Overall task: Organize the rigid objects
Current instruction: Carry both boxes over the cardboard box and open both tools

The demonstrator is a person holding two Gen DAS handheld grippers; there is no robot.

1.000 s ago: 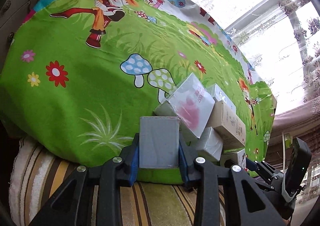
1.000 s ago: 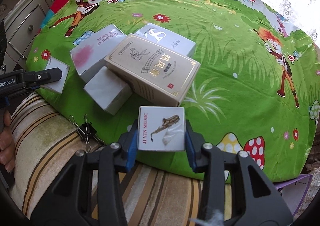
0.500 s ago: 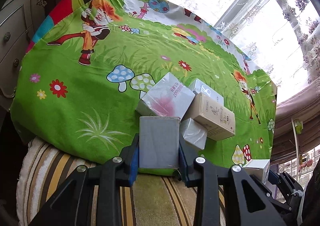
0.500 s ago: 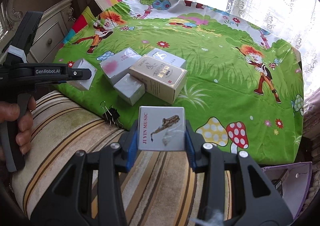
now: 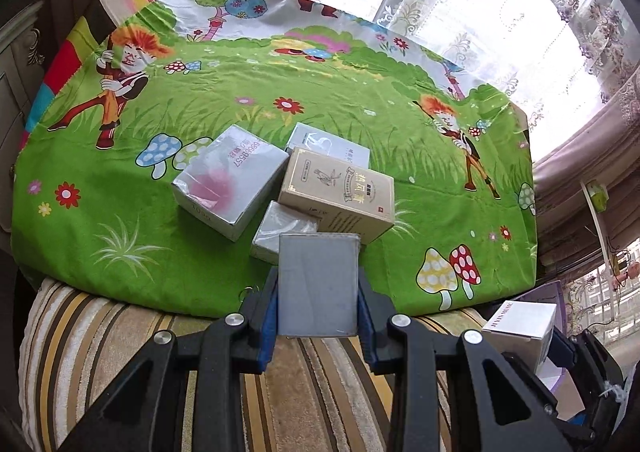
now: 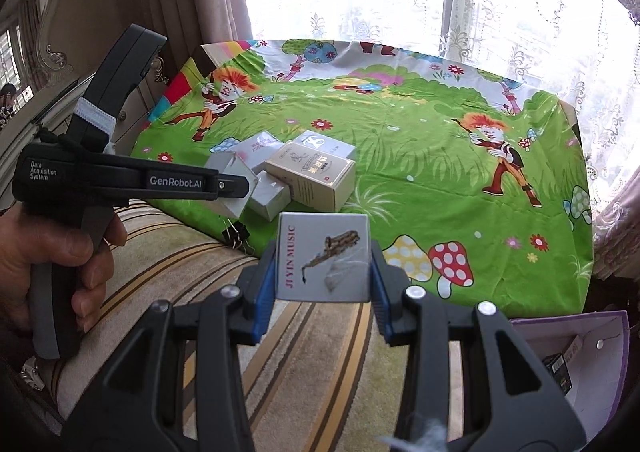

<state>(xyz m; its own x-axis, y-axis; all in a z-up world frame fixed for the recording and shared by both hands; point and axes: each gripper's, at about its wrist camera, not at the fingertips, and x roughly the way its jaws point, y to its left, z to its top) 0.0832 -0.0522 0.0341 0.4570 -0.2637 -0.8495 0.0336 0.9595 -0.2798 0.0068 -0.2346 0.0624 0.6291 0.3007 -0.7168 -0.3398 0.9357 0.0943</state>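
In the left wrist view, the plain grey box (image 5: 317,284) covers the near corner of the small silver box (image 5: 276,230) and part of the beige box (image 5: 340,194). The white box (image 5: 320,140) at centre is mostly hidden behind the beige one. At lower right, the music box (image 5: 520,326) is partly hidden by gripper arms. In the right wrist view, the purple box (image 6: 576,356) at lower right is cut by the frame's edge, its contents too dark to tell. The hand (image 6: 44,268) at far left is cut off.

L gripper (image 5: 318,306) & R gripper (image 6: 323,276) both clamped, angled down.
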